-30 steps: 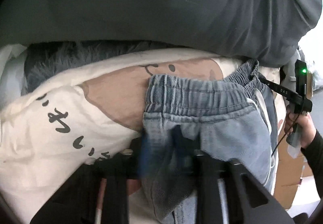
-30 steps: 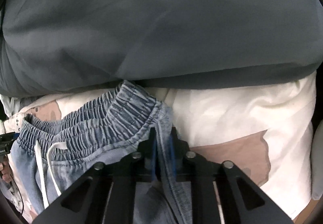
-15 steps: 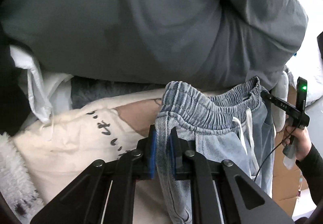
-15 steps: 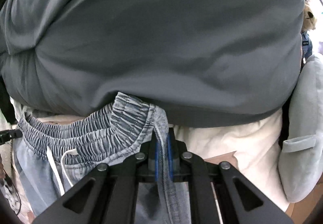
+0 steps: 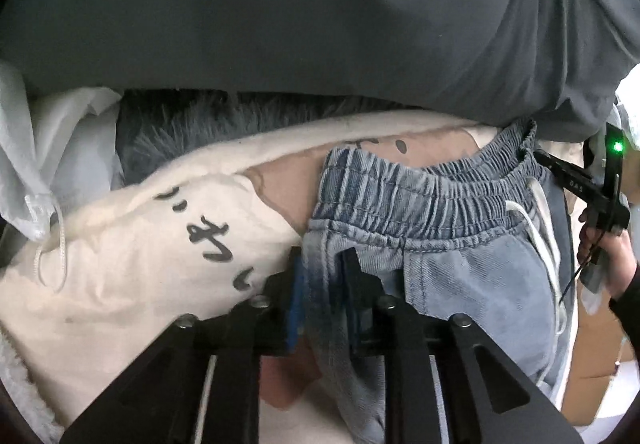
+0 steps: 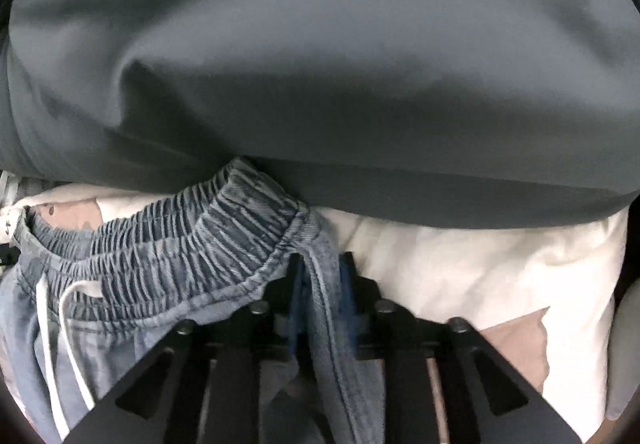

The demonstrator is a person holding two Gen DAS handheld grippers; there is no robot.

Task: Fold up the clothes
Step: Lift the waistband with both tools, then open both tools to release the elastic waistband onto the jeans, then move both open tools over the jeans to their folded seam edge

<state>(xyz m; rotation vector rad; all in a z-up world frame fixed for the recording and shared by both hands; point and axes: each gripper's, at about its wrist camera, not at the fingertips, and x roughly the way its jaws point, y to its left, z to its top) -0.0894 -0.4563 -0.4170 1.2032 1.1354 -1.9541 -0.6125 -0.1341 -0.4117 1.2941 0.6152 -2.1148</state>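
While both tongs pinch blue pants at waistband sides, pants hang over cream printed top, under big grey cloth. Left tongs shut on left side, right tongs on right seam. Keep waistband stretched and level, grip tight, white cord hanging free, clear of pile.

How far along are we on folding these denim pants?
Done: nothing visibly folded. In hand: left gripper and right gripper each pinch a side of the blue denim drawstring pants below the elastic waistband, over the cream printed garment. Left: every fold.
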